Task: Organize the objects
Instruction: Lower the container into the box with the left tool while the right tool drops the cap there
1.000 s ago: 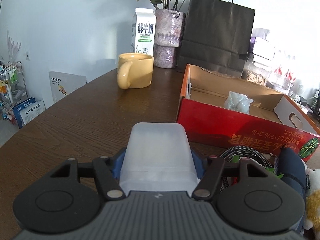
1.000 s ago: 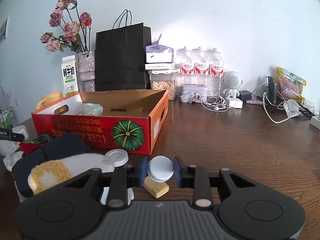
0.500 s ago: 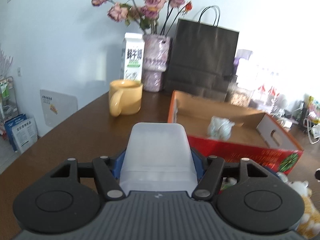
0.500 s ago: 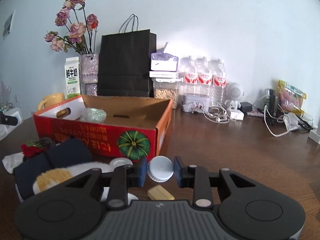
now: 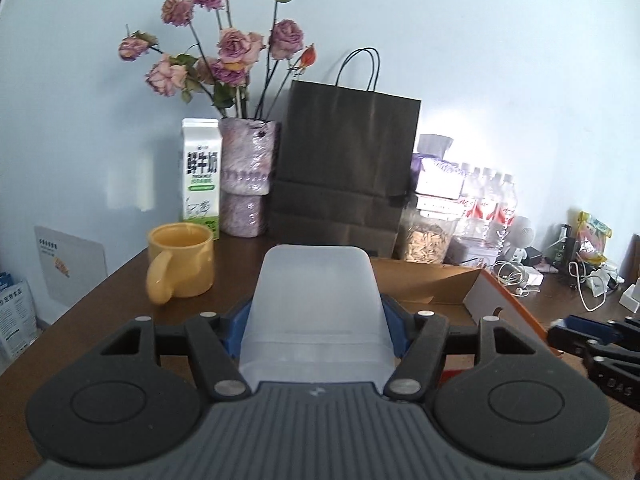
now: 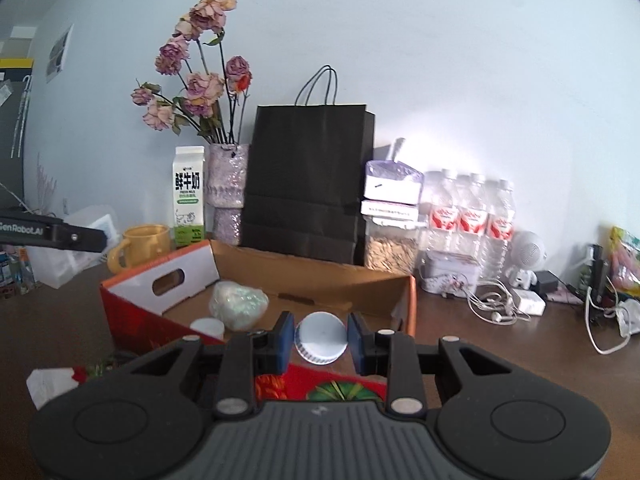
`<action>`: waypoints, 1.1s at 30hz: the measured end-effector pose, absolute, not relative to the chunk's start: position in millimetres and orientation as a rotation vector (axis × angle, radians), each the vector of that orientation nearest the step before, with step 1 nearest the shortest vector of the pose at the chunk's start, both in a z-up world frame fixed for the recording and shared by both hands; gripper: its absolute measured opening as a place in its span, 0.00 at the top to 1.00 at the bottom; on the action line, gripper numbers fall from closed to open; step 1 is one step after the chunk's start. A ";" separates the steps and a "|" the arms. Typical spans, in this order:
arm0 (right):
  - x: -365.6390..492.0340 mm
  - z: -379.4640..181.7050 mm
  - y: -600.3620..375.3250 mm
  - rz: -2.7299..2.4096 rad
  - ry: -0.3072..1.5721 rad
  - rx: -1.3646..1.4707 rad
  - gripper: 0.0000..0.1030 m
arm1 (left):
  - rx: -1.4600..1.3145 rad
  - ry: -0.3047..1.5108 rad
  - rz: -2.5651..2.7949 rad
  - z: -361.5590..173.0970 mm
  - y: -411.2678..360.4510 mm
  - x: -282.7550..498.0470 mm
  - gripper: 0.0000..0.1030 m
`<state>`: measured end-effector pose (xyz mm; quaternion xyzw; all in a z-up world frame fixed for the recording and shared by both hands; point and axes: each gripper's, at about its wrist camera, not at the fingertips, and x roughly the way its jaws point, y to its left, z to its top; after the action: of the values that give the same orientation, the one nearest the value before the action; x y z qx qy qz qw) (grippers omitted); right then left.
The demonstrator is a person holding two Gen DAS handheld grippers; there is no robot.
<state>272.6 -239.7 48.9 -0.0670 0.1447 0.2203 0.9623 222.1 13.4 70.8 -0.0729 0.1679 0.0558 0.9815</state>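
My left gripper [image 5: 316, 316] is shut on a translucent white plastic container [image 5: 316, 304] and holds it up over the near left corner of the red cardboard box [image 5: 504, 300]. My right gripper [image 6: 321, 338] is shut on a round white bottle cap [image 6: 321, 338], raised above the front edge of the same box [image 6: 132, 320]. Inside the box lie a crumpled clear plastic wrap [image 6: 238, 304] and a small white lid [image 6: 207, 326]. The left gripper with its container also shows at the left of the right wrist view [image 6: 72, 236]. The right gripper's tip shows in the left wrist view [image 5: 592, 336].
Behind the box stand a yellow mug [image 5: 180, 268], a milk carton [image 5: 202, 176], a vase of dried roses [image 5: 246, 176], a black paper bag [image 5: 344, 176], a jar of snacks [image 6: 390, 248] and water bottles [image 6: 468, 216]. Cables and chargers [image 6: 504, 304] lie at the right.
Both grippers have risen and moved forward over the box with their loads. The items on the table in front of the box have dropped out of view.
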 end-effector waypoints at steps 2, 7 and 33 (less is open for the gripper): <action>282.0 50.7 -230.5 0.457 0.292 -0.132 0.73 | -0.142 0.337 0.100 72.3 9.7 232.1 0.36; 304.7 52.1 -212.6 0.471 0.287 -0.131 0.73 | -0.140 0.345 0.061 72.2 -2.4 260.1 0.35; 361.1 13.9 -220.9 0.408 0.425 -0.099 0.67 | -0.122 0.484 -0.022 26.4 -34.8 343.9 0.15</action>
<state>361.1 -220.9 13.9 -0.0490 0.2095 0.2011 0.9557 343.9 -34.8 26.4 -0.0605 0.2395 -0.0110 0.9689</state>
